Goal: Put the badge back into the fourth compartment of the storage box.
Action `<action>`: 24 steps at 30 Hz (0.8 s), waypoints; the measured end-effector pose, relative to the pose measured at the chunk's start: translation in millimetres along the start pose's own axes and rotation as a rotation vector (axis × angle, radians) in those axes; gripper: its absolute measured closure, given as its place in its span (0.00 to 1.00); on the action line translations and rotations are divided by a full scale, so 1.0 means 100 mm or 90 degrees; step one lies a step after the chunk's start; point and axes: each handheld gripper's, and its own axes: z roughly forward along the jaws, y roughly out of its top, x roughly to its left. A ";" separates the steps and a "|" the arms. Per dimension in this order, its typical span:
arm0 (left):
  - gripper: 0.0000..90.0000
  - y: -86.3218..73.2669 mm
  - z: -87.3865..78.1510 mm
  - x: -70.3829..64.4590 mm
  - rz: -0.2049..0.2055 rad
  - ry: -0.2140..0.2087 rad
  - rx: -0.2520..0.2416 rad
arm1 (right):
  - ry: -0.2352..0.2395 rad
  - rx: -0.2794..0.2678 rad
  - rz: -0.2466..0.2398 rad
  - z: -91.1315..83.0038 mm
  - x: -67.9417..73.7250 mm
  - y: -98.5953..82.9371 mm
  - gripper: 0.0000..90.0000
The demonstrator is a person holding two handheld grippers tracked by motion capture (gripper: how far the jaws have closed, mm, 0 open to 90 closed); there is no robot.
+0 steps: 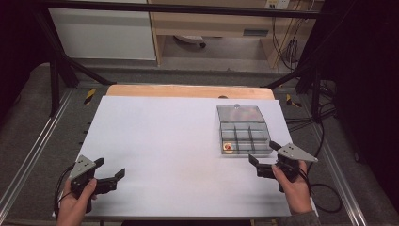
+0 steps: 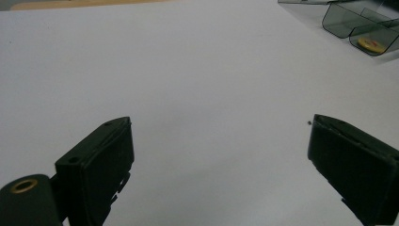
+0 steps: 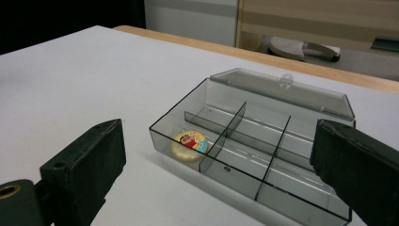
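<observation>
A clear grey compartment box (image 1: pixel 244 136) lies on the white table at the right, its lid (image 1: pixel 241 113) folded back flat. A small round badge with a cartoon figure (image 1: pixel 228 147) rests in the box's near-left compartment, and shows as the badge (image 3: pixel 189 143) in the right gripper view and the badge (image 2: pixel 370 44) in the left gripper view. My right gripper (image 1: pixel 266 154) is open just in front of the box (image 3: pixel 254 141), nothing between its jaws. My left gripper (image 1: pixel 111 168) is open over bare table at the near left.
The white table surface (image 1: pixel 164 150) has a wooden strip (image 1: pixel 188 91) along its far edge. Black frame bars and cables stand around the table, with cupboards on the floor behind.
</observation>
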 end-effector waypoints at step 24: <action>0.08 0.02 0.00 -0.02 0.001 -0.011 -0.012 | 0.080 0.089 -0.011 0.27 0.23 -0.29 0.05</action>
